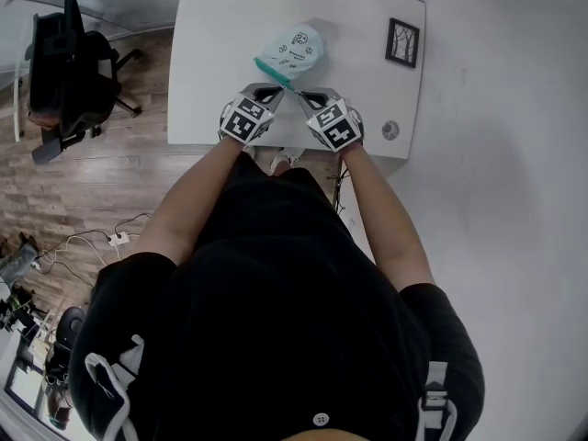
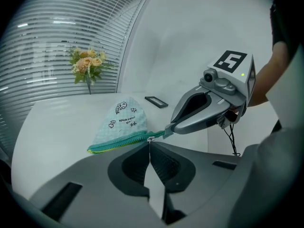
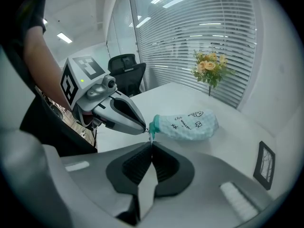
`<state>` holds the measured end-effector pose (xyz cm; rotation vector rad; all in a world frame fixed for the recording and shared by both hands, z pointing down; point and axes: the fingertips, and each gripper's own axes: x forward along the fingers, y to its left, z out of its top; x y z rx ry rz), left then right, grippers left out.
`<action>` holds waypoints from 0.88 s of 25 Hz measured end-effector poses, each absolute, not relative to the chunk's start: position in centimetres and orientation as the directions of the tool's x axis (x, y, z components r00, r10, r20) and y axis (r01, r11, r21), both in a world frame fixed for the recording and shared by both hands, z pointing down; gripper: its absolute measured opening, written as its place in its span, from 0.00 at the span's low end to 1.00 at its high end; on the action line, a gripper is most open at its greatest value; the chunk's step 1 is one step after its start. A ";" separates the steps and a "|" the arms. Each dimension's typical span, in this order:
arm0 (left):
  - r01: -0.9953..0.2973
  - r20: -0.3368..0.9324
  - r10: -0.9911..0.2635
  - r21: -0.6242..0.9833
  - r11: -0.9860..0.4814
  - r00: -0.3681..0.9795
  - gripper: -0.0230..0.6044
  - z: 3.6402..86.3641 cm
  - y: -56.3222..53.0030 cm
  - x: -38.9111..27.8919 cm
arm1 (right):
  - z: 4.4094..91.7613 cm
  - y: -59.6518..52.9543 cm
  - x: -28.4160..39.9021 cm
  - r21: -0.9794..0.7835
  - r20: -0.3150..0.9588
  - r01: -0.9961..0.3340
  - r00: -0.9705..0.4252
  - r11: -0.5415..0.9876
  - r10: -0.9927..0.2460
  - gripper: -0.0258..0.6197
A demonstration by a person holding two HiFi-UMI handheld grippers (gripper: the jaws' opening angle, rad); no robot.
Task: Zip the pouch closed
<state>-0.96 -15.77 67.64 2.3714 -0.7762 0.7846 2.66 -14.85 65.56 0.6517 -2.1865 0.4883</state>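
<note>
A pale blue pouch with cartoon prints and a teal zipper edge lies on the white table. Both grippers meet at its near end. My left gripper is shut, and the small metal zipper pull sits at its tips. My right gripper is shut on the teal end corner of the pouch. In the head view the left gripper and the right gripper point inward, tips almost touching. The slider sits at this near end of the zipper.
A small black picture frame and a round disc lie on the table's right side. A vase of flowers stands at the far edge by the blinds. An office chair stands left of the table.
</note>
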 end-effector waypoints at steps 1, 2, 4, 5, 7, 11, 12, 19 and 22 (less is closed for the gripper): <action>-0.650 0.657 -0.349 0.289 -0.703 0.669 0.05 67.7 -15.8 -0.9 | 65.6 -14.9 2.7 -0.128 0.777 -0.597 -0.557 0.792 -0.294 0.06; -0.649 0.657 -0.347 0.289 -0.704 0.669 0.05 67.7 -15.8 -0.9 | 65.6 -15.0 2.8 -0.127 0.778 -0.599 -0.555 0.790 -0.296 0.06; -0.643 0.659 -0.341 0.287 -0.710 0.670 0.05 67.8 -15.8 -0.7 | 65.7 -15.0 3.0 -0.125 0.779 -0.604 -0.551 0.787 -0.300 0.06; -0.639 0.660 -0.338 0.285 -0.714 0.671 0.05 67.8 -15.7 -0.6 | 65.7 -14.9 3.2 -0.123 0.779 -0.606 -0.549 0.786 -0.302 0.06; -0.635 0.661 -0.335 0.282 -0.719 0.672 0.06 67.8 -15.7 -0.3 | 65.7 -14.8 3.4 -0.119 0.778 -0.610 -0.547 0.783 -0.308 0.06; -0.659 0.673 -0.345 0.283 -0.697 0.654 0.05 68.1 -16.3 -0.8 | 65.5 -14.9 4.1 -0.106 0.778 -0.622 -0.537 0.776 -0.325 0.06; -0.659 0.675 -0.345 0.280 -0.698 0.652 0.06 68.1 -16.5 -1.0 | 65.4 -14.9 4.4 -0.106 0.778 -0.626 -0.536 0.773 -0.328 0.06; -0.681 0.683 -0.362 0.274 -0.678 0.635 0.05 68.3 -17.1 -1.7 | 65.2 -14.9 6.0 -0.100 0.776 -0.656 -0.522 0.748 -0.354 0.06; -0.696 0.690 -0.368 0.273 -0.664 0.623 0.05 68.7 -17.3 -2.3 | 65.3 -14.8 6.7 -0.097 0.778 -0.666 -0.514 0.740 -0.361 0.06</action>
